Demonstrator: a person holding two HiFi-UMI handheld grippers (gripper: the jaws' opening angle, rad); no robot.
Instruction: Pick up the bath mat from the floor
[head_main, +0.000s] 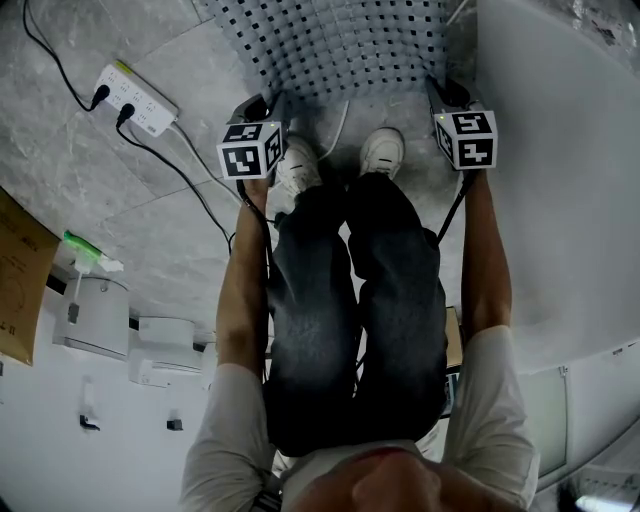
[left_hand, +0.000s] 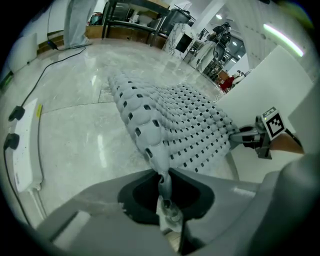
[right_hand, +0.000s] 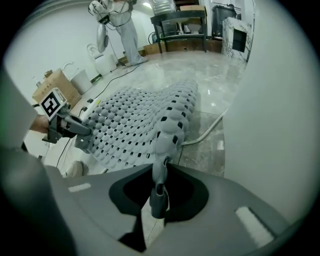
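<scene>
The person stands bent over, dark-jeaned legs (head_main: 355, 300) and white sneakers (head_main: 383, 152) planted on the grey marbled tile floor (head_main: 90, 190), an arm reaching down on either side. Just ahead of the toes, the left gripper (left_hand: 165, 187) has its jaws pressed together on one near corner of the pale grey, rubbery bath mat dotted with small square holes (left_hand: 185, 120); a folded nub of the mat's edge sits pinched between the pads. The right gripper (right_hand: 159, 187) is clamped in the same way on the other near corner. The mat's near edge hangs stretched between the two grippers, raised off the tiles, and the rest of it slopes away from the person, down toward the floor. A thin white cord (right_hand: 212, 125) lies on the tiles beside the mat's right edge. Off to the person's left, well apart from the mat, lies a white power strip (head_main: 138, 100) with black cables plugged into it. A plain white panel (head_main: 560, 200) stands along the right side.
</scene>
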